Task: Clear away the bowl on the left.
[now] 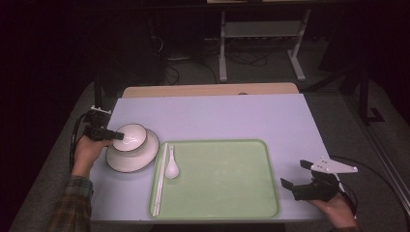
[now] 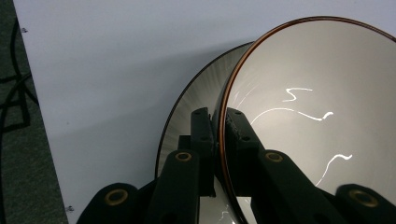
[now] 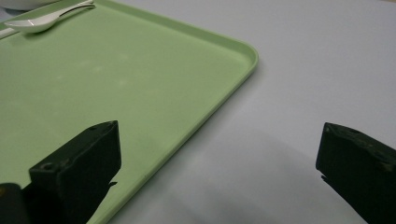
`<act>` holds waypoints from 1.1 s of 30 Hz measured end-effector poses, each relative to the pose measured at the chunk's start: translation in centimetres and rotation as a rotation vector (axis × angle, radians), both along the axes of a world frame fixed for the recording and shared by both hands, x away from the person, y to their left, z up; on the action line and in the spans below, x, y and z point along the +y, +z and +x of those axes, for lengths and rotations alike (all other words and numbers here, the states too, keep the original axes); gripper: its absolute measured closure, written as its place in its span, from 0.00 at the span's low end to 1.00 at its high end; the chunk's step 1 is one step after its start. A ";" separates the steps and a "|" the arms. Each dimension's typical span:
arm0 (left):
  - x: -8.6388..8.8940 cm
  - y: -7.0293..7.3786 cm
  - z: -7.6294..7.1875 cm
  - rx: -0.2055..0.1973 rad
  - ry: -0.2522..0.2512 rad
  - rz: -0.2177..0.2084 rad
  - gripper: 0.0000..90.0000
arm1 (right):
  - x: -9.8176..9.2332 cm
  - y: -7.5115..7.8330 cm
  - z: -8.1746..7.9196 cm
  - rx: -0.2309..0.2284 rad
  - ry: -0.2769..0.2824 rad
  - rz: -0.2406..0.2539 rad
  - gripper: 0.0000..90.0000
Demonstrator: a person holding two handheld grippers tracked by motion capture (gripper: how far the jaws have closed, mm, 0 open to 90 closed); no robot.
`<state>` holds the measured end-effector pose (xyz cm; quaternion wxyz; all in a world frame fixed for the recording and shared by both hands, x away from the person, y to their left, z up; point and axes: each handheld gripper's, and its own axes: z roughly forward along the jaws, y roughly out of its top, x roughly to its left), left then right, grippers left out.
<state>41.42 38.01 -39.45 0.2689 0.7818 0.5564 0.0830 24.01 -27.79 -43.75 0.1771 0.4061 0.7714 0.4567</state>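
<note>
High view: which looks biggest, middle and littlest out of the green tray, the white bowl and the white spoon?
1. Green tray, by far the biggest.
2. White bowl, tilted on a plate, its rim pinched in the left gripper.
3. White spoon, the littlest, lying on the tray.

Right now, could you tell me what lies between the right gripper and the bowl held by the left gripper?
In the high view, the green tray fills that stretch; its left side carries a white spoon and chopsticks, between the right gripper and the bowl.

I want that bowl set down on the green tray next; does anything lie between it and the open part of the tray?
Yes. The spoon and chopsticks lie along the tray's left edge, right beside the bowl clamped by the left gripper.
</note>
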 end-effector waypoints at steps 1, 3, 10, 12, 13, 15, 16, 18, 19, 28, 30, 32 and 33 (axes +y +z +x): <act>0.0 0.1 0.0 -0.003 0.000 -0.007 0.92 | 0.0 0.0 0.0 0.000 0.000 0.000 0.00; 0.0 0.3 -0.1 -0.006 -0.003 -0.024 0.92 | 0.0 0.0 0.0 0.000 -0.001 0.001 0.00; -0.3 1.1 -0.3 -0.027 -0.016 -0.043 0.92 | 0.0 0.0 0.0 -0.001 -0.001 0.001 0.00; -0.4 1.4 -0.4 -0.036 -0.020 -0.070 0.92 | 0.0 0.1 0.0 -0.001 -0.002 0.002 0.00; -0.4 1.6 -0.5 -0.042 -0.023 -0.083 0.92 | -0.1 0.1 0.0 -0.002 -0.002 0.003 0.00; -0.7 2.1 -0.6 -0.050 -0.033 -0.089 0.92 | 0.0 0.1 0.0 -0.002 -0.002 0.003 0.00; -0.9 2.3 -0.6 -0.053 -0.041 -0.084 0.92 | 0.0 0.1 0.0 -0.002 -0.002 0.002 0.00; -1.3 2.6 -0.7 -0.060 -0.054 -0.080 0.92 | 0.0 0.1 0.0 -0.002 -0.001 0.002 0.00; -1.5 2.8 -0.7 -0.064 -0.061 -0.081 0.92 | 0.0 0.1 0.0 -0.003 -0.002 0.002 0.00; -4.3 3.5 -0.8 -0.074 -0.136 -0.090 0.92 | 0.0 0.1 -0.1 -0.006 -0.002 0.002 0.00; -5.2 3.6 -0.6 -0.075 -0.159 -0.098 0.92 | 0.0 0.1 -0.1 -0.006 -0.002 0.002 0.00; -5.9 3.7 -0.6 -0.075 -0.170 -0.107 0.92 | 0.0 0.1 -0.1 -0.006 -0.003 0.004 0.00; -6.3 3.7 -0.5 -0.078 -0.180 -0.113 0.92 | 0.0 0.2 -0.1 -0.007 -0.003 0.004 0.00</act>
